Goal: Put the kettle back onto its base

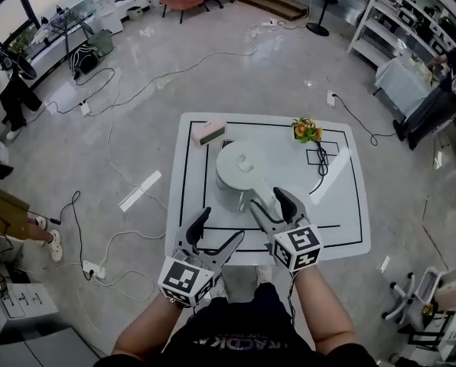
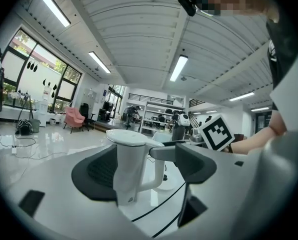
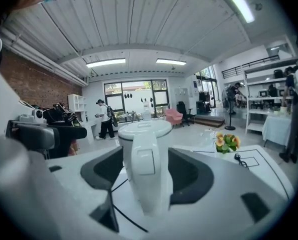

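Observation:
A white kettle (image 1: 239, 167) stands in the middle of the white table (image 1: 343, 228), its handle (image 1: 255, 198) turned toward me. My right gripper (image 1: 266, 197) is open, with one finger on each side of the handle; in the right gripper view the handle (image 3: 144, 166) fills the gap and a little space shows on both sides. My left gripper (image 1: 220, 226) is open and holds nothing near the table's front edge. It points at the kettle (image 2: 131, 166). Just behind the kettle in the left gripper view lies a low white disc with a dark centre pin, the base (image 2: 164, 181).
A pink box (image 1: 208, 132) lies at the table's back left. A small bunch of flowers (image 1: 307, 130) stands at the back right, and a black cable (image 1: 320, 165) runs beside it. Black lines mark the tabletop. Cables trail over the floor around the table.

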Motion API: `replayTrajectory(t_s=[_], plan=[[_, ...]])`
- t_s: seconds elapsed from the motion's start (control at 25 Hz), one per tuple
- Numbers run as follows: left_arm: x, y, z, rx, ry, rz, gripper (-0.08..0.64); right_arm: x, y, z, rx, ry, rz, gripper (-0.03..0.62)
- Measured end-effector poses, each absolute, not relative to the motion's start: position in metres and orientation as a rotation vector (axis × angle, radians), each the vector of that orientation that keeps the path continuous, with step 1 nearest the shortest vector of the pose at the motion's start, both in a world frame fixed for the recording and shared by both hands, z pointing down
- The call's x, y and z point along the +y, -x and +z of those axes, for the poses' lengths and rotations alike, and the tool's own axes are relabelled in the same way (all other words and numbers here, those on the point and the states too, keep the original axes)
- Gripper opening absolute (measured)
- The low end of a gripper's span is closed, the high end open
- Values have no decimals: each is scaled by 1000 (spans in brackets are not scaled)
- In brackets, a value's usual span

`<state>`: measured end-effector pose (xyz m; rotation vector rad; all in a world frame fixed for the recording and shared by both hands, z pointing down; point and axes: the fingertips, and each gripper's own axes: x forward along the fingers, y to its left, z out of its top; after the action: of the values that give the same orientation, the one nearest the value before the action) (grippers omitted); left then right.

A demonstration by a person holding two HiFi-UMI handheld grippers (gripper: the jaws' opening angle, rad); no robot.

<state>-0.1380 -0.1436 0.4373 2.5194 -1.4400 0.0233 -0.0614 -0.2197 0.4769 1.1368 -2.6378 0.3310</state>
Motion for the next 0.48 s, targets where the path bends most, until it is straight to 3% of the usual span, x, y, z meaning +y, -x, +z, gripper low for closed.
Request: replayTrajectory(t_s=[0.48], plan=[[-160, 124, 449, -1594, -2383, 27, 353, -236, 75, 512, -2616, -895, 375, 264]])
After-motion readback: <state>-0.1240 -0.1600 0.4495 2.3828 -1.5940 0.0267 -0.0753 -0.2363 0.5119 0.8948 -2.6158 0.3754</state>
